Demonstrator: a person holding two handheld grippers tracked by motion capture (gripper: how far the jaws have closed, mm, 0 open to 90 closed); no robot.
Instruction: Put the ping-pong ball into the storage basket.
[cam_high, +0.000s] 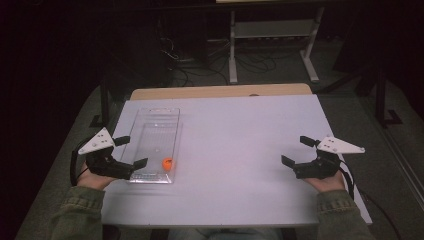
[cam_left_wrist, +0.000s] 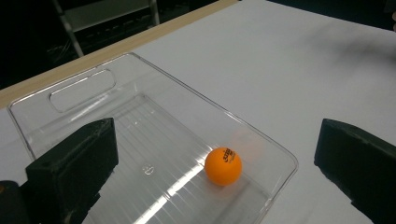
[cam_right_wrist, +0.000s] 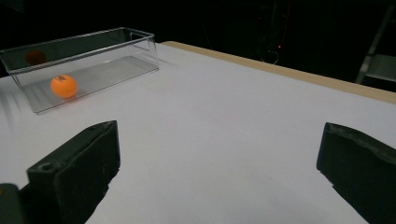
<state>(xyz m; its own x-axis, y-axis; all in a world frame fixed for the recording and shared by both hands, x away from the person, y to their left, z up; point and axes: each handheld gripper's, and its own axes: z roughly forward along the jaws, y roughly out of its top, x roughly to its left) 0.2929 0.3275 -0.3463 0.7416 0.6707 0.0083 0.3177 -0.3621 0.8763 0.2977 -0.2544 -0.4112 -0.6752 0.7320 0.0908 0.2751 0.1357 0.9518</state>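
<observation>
While the left tool (cam_high: 132, 151) hangs at the near left corner of the bin (cam_high: 150, 120), its jaws stand wide apart and hold nothing. One jaw is outside the left wall of the bin and the other is over its near end, as the high view shows. An orange ball (cam_high: 167, 163) lies inside the clear bin, on its floor, close to the near right corner. From the left gripper view the ball (cam_left_wrist: 223, 165) rests between the two black jaws but farther away, not touching them, and it has small dark print on its top. The bin (cam_left_wrist: 84, 88) has a handle slot at its far end. On the right side of the white desk (cam_high: 240, 135), the right tool (cam_high: 298, 152) is well apart from the bin, with its jaws also spread and empty over the bare surface. In the right gripper view the ball (cam_right_wrist: 64, 86) and the bin (cam_right_wrist: 140, 46) appear far at the upper left. Both hands in green sleeves hold the tools at the near edge of the desk.
</observation>
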